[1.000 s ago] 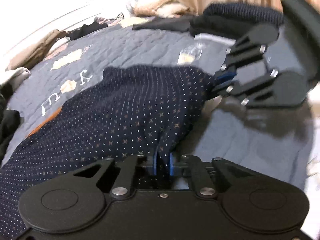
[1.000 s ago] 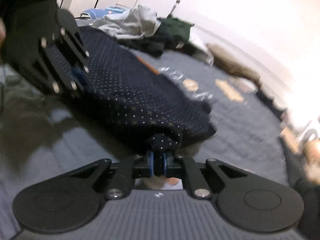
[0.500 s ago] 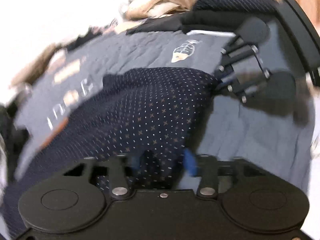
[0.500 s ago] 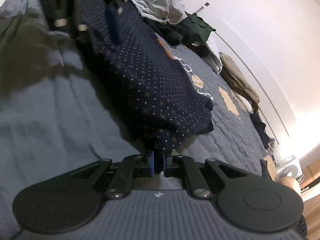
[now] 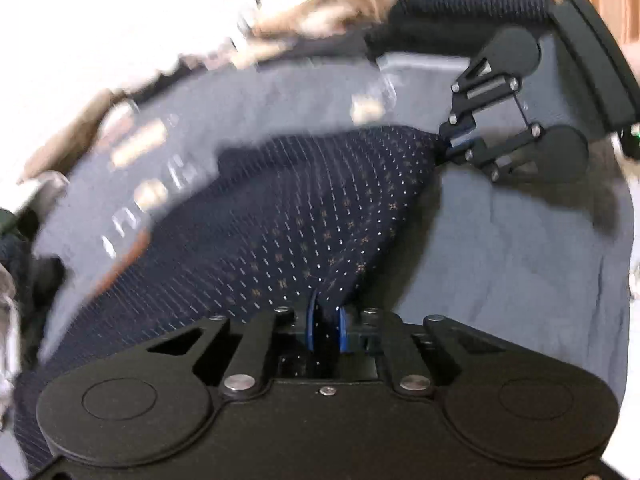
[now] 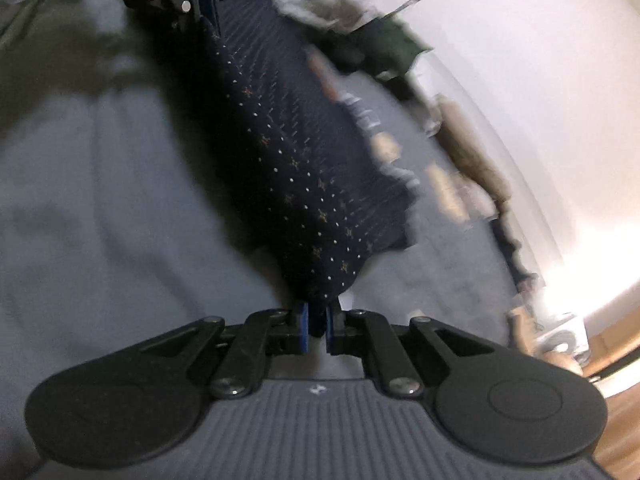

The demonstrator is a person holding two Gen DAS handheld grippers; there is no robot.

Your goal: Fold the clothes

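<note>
While both frames are motion-blurred, the grips read clearly: left gripper (image 5: 326, 328) has its blue pads (image 5: 310, 326) clamped on one corner of the navy dotted garment (image 5: 288, 220), right gripper (image 6: 316, 328) is clamped on the opposite corner. Right gripper also shows in the left view (image 5: 456, 140), pinching the far corner; left gripper appears at the top of the right view (image 6: 204, 0). Garment (image 6: 288, 152) is stretched between them, its edge raised above the grey bedspread (image 5: 520, 248), rest trailing on it. Other clothes (image 6: 380, 48) are piled at the far edge.
</note>
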